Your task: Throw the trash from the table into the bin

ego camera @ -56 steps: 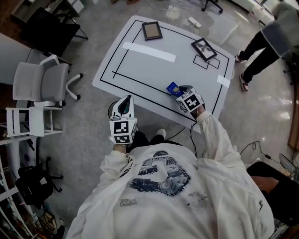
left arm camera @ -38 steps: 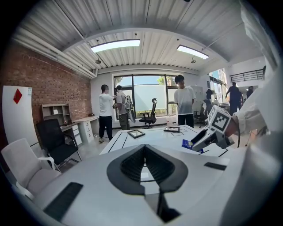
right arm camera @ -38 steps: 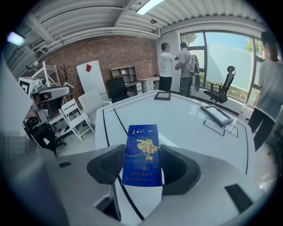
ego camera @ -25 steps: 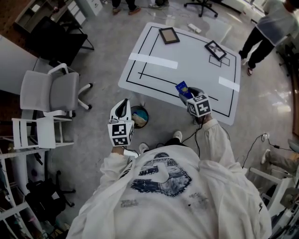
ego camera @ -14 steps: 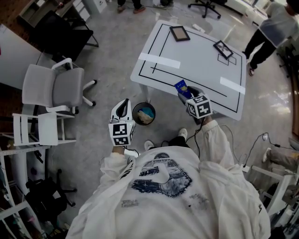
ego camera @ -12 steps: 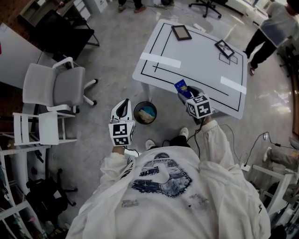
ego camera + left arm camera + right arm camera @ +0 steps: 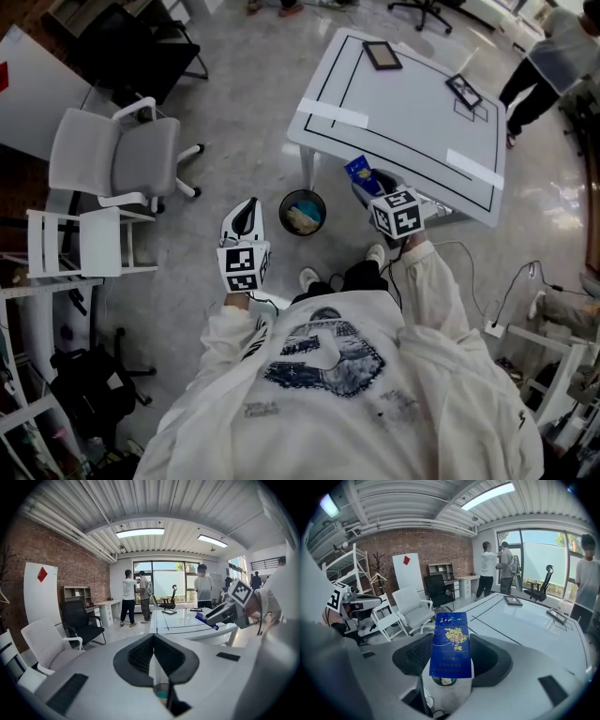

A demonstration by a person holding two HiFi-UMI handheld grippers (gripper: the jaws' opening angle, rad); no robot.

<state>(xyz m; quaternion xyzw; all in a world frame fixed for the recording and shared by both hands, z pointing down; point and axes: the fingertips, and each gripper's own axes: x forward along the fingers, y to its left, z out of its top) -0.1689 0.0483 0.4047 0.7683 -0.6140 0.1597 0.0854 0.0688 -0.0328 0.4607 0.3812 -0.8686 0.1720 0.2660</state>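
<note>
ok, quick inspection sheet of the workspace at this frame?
Surface: white table with black border lines, two white tape strips.
Job's things: flat blue box in the right claw; round floor bin near the table leg, trash inside.
Clutter: two dark picture frames on the table.
Claws: right claw shut on the box; left claw shut, empty.
Cables: thin cable on the floor.
Surroundings: white swivel chair, people standing by the windows.

The blue pack (image 7: pixel 450 639) clamped in the right gripper (image 7: pixel 451 656) is showing gold characters across its far end, too small to read, above a yellow flower emblem. Square markers (image 7: pixel 396 214) are facing up behind the jaws. Beyond them to the left, a white board (image 7: pixel 410 576) is bearing a red diamond (image 7: pixel 406 559).
</note>
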